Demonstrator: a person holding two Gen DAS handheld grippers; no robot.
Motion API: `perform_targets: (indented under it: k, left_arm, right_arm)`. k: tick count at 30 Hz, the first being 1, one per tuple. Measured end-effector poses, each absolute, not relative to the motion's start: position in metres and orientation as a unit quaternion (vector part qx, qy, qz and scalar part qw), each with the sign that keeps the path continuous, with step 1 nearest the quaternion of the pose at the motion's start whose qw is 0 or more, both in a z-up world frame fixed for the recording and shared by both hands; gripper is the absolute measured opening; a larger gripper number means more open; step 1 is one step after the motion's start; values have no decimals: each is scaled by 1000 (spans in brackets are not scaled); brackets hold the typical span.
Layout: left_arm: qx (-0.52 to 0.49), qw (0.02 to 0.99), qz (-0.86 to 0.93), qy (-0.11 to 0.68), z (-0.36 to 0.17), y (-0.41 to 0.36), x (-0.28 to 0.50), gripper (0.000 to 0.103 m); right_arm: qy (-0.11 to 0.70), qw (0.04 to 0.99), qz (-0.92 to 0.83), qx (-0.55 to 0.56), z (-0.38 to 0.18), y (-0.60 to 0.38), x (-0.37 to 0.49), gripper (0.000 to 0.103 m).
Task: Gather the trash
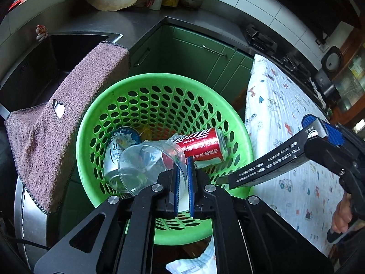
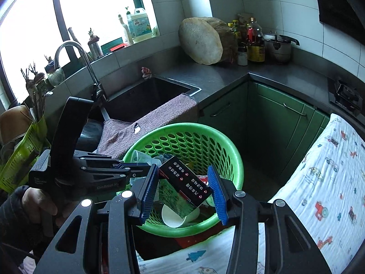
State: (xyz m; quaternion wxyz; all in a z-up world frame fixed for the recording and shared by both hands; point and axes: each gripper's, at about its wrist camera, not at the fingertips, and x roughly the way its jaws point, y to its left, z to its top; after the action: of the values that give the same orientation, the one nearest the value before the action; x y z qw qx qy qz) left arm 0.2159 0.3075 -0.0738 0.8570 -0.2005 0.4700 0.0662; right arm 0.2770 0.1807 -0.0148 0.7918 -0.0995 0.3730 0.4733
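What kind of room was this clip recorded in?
A home kitchen, most likely. A steel sink with a curved faucet is set into a corner counter, a pressure cooker stands beside sauce bottles, and green cabinets run below.

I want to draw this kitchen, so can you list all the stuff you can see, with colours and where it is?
basket: one, green, on the floor by the cabinets
can: one, red, in the basket
second can: one, silver and blue, in the basket
plastic cup: one, clear, at the basket, left gripper's pads around its rim
paper cup: one, white, in the basket
card: one, black and green, held over the basket
towel: one, pinkish brown, over the sink edge
sink: one, dark, in the counter
chopping block: one, wooden, on the counter
patterned cloth: one, white, beside the basket
left gripper: black, blue pads
right gripper: black, blue pads, holding the card
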Motion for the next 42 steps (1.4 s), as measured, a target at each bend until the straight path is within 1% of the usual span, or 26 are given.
perform_targets:
  k: [1, 2, 3, 5, 7, 17, 19, 20, 23, 30, 31, 32, 33, 34, 36, 38, 40, 42]
  left_arm:
    - [-204, 856, 67, 470, -75, 309, 215, 19]
    - [-206, 856, 69, 469, -76, 310, 214, 23]
    - [-209, 856, 70, 468, -76, 312, 214, 29]
    - [-211, 856, 70, 466, -77, 313, 212, 30]
    - [-213, 856, 70, 466, -77, 314, 211, 36]
    - [-206, 866, 77, 450, -61, 305, 202, 50]
    - [-203, 868, 79, 446, -58, 300, 199, 55]
    - [-199, 869, 80, 446, -56, 297, 198, 56]
    - [-192, 873, 87, 440, -49, 288, 192, 64]
    - [-181, 881, 95, 426, -33, 261, 173, 78]
    - [-179, 883, 96, 424, -31, 256, 170, 80]
    - [-177, 884, 96, 421, -29, 251, 167, 81]
    - [-175, 886, 98, 418, -27, 246, 163, 83]
    - [-173, 887, 100, 416, -24, 241, 160, 86]
    - [-169, 890, 103, 411, -20, 231, 154, 88]
    - [-170, 892, 100, 407, -16, 222, 148, 88]
    - [-170, 893, 99, 404, -14, 212, 143, 92]
    - [-163, 896, 98, 402, -12, 200, 138, 93]
  right_arm:
    - [378, 789, 474, -100, -18, 183, 277, 44]
    - [383, 785, 476, -98, -22, 186, 278, 44]
    - [386, 785, 475, -97, -24, 187, 278, 44]
    - [390, 785, 473, -96, -29, 189, 278, 44]
    - [395, 785, 468, -94, -31, 189, 278, 44]
    - [395, 785, 468, -93, -30, 170, 266, 44]
    - [393, 786, 468, -93, -29, 165, 261, 44]
    - [392, 786, 469, -91, -28, 162, 258, 44]
    - [392, 786, 471, -82, -26, 151, 250, 44]
    - [392, 791, 463, -78, -21, 120, 229, 45]
    - [391, 793, 461, -78, -21, 115, 225, 49]
    - [390, 794, 459, -76, -20, 109, 222, 55]
    - [389, 796, 457, -75, -20, 103, 219, 59]
    - [386, 800, 453, -75, -19, 97, 215, 65]
    - [380, 807, 447, -74, -17, 85, 206, 69]
    - [379, 810, 443, -70, -15, 72, 198, 76]
    - [375, 815, 437, -68, -13, 58, 189, 81]
    - [368, 823, 428, -68, -11, 44, 180, 84]
